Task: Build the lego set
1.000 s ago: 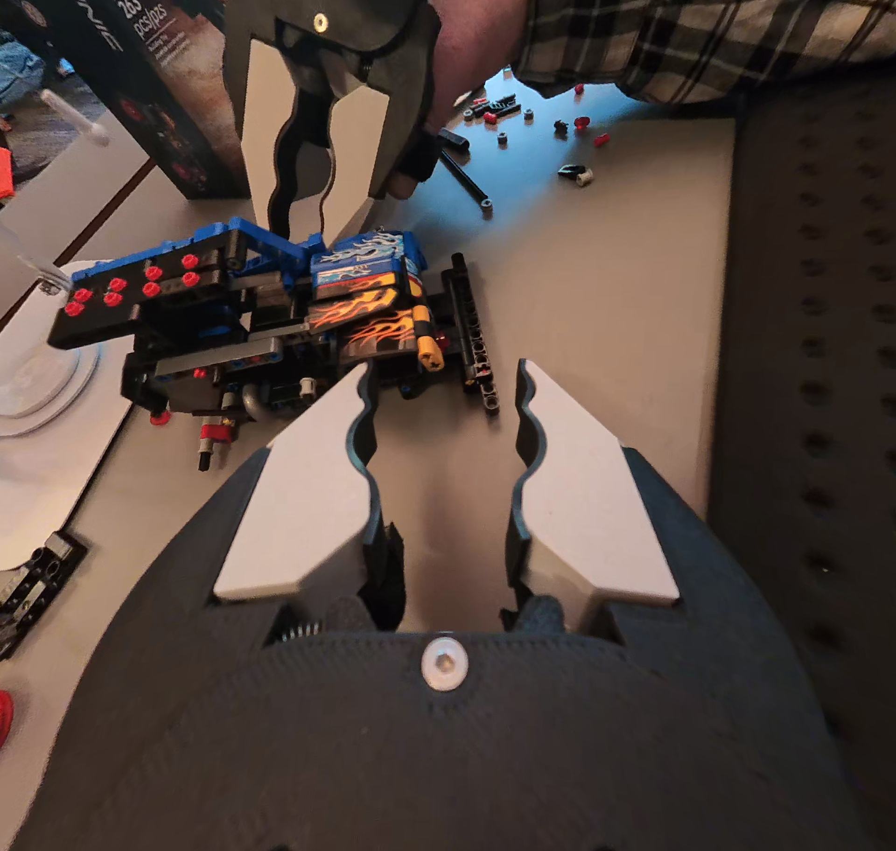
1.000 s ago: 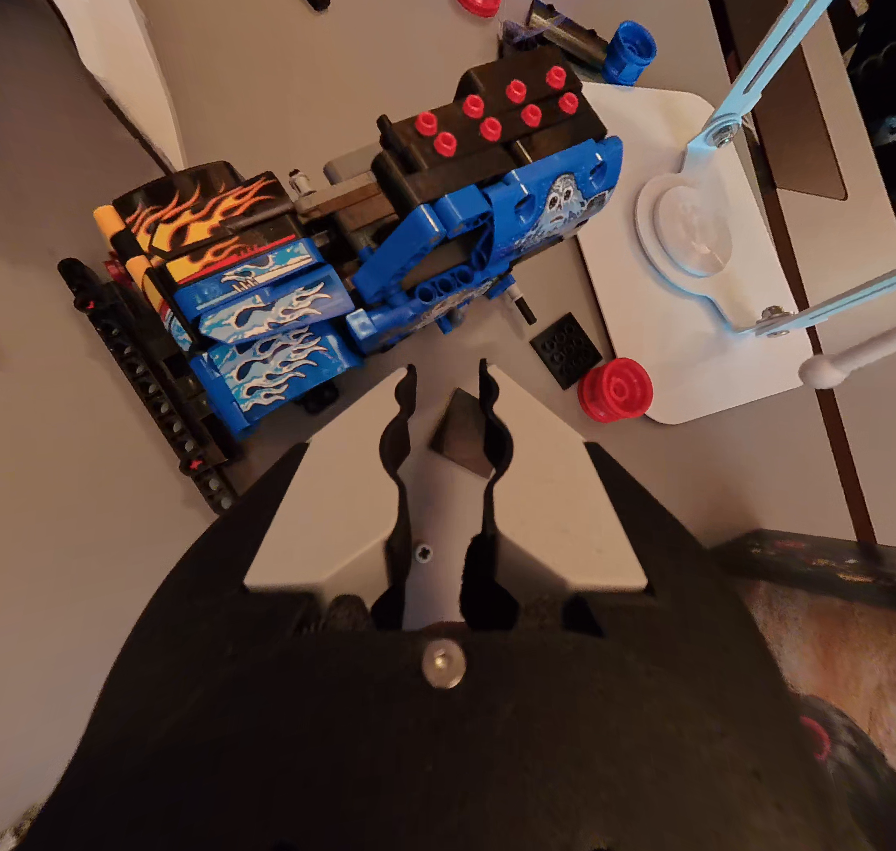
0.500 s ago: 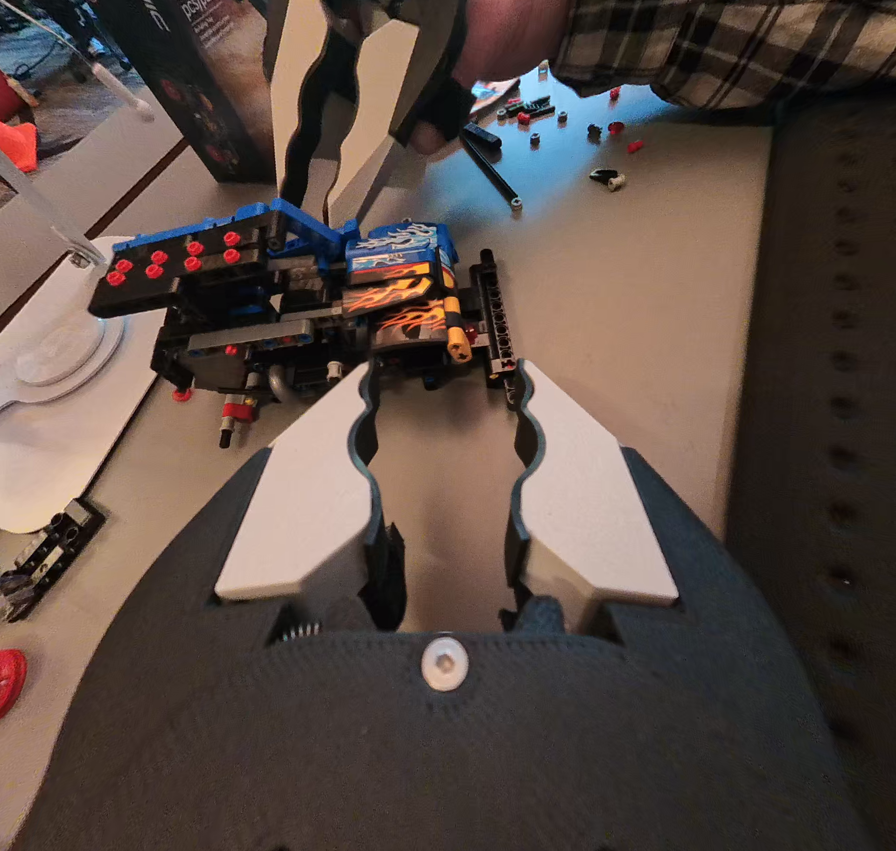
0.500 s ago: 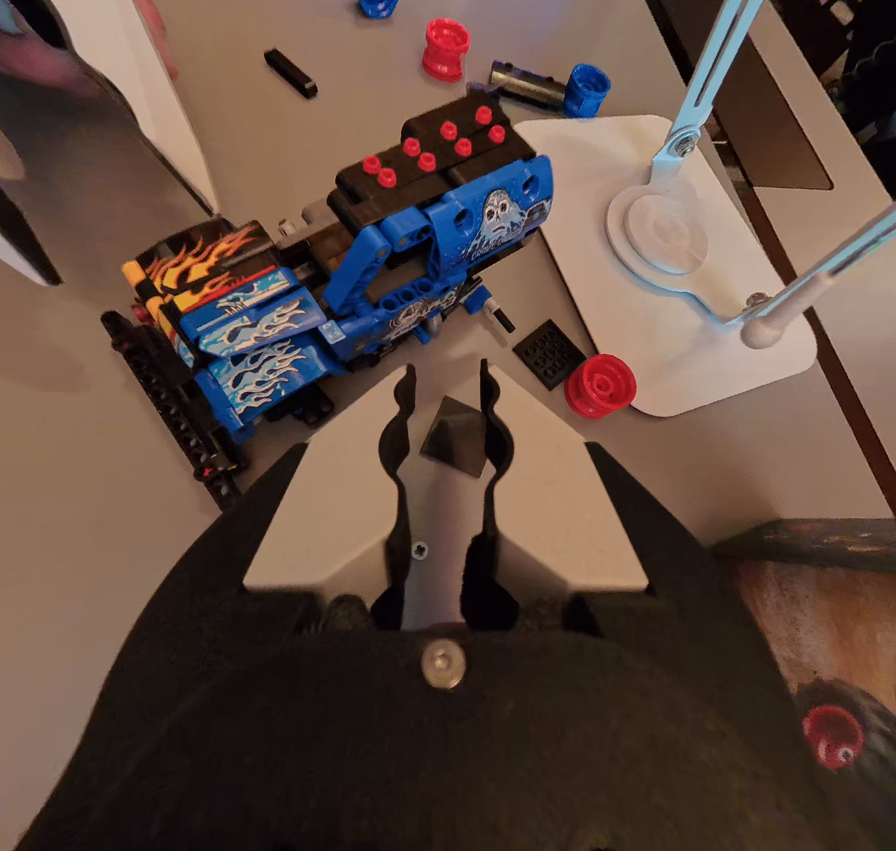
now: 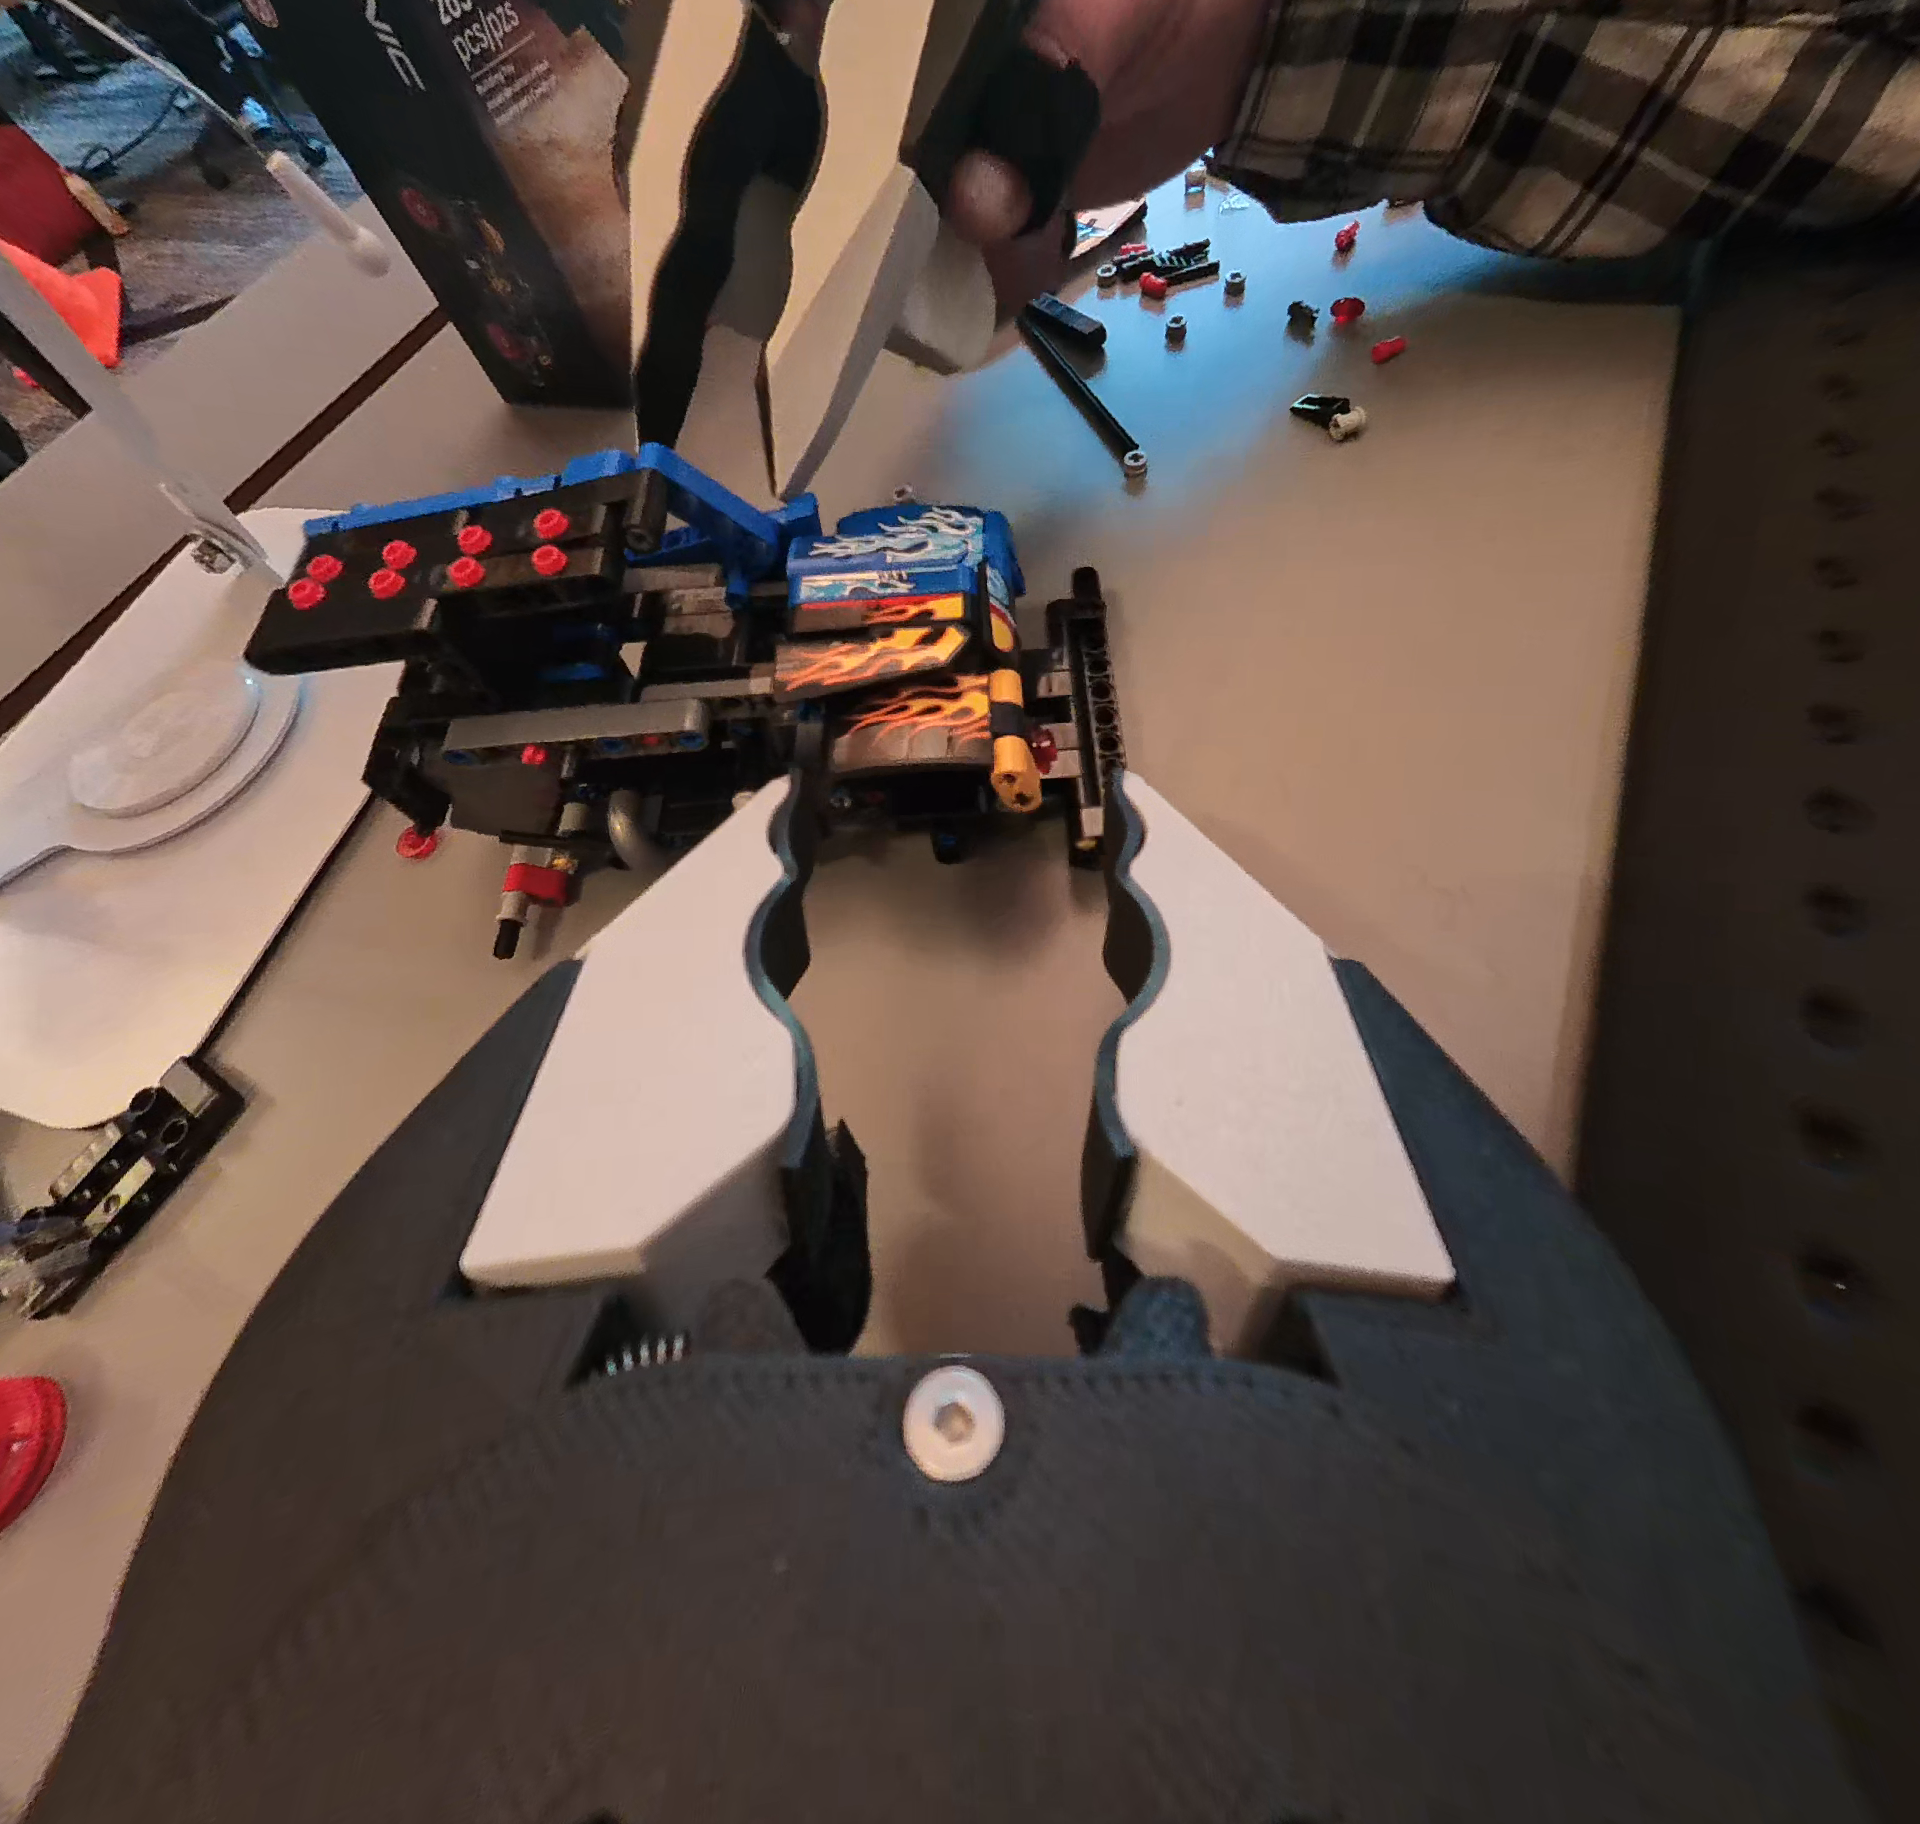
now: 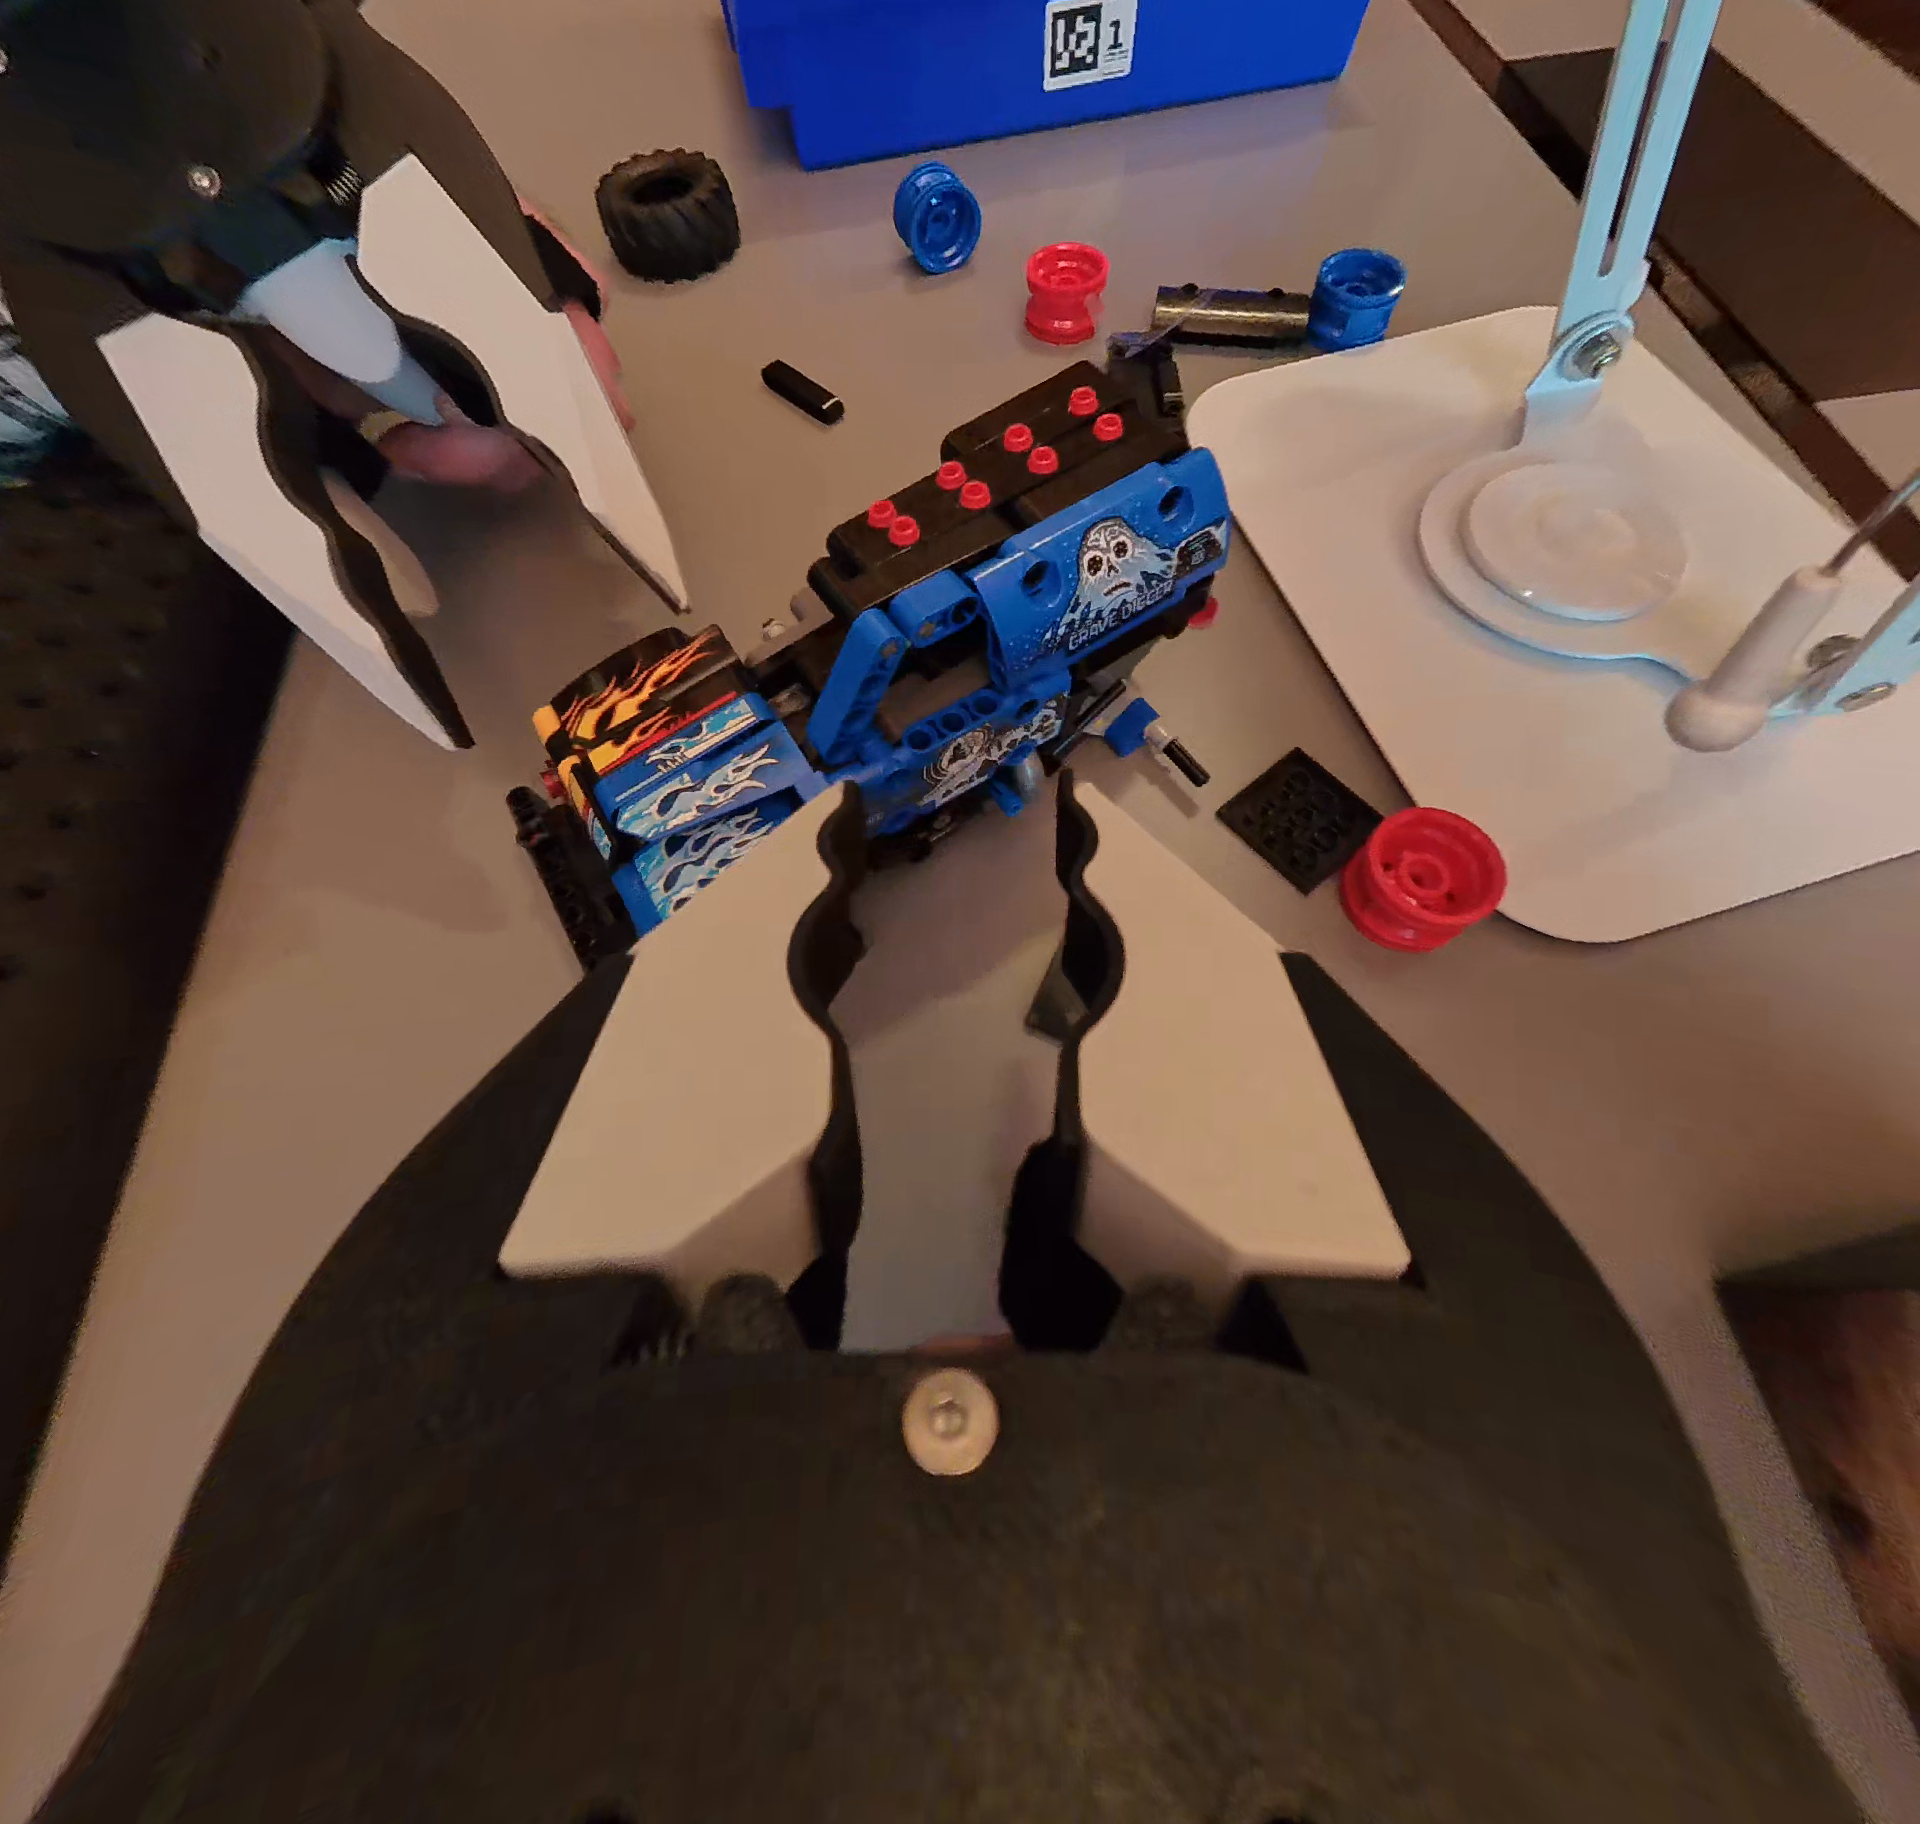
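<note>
Near the table's (image 6: 436,943) middle lay the lego truck (image 6: 935,631); left gripper (image 5: 951,818) and right gripper (image 6: 951,808) flanked it, jaws open, seemingly empty

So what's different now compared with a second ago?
The right tool has pulled back and opened wider; its view now takes in the blue box and black tyre. The left tool edged closer to the toy truck, open as before. Neither holds anything; the truck hasn't moved.
</note>
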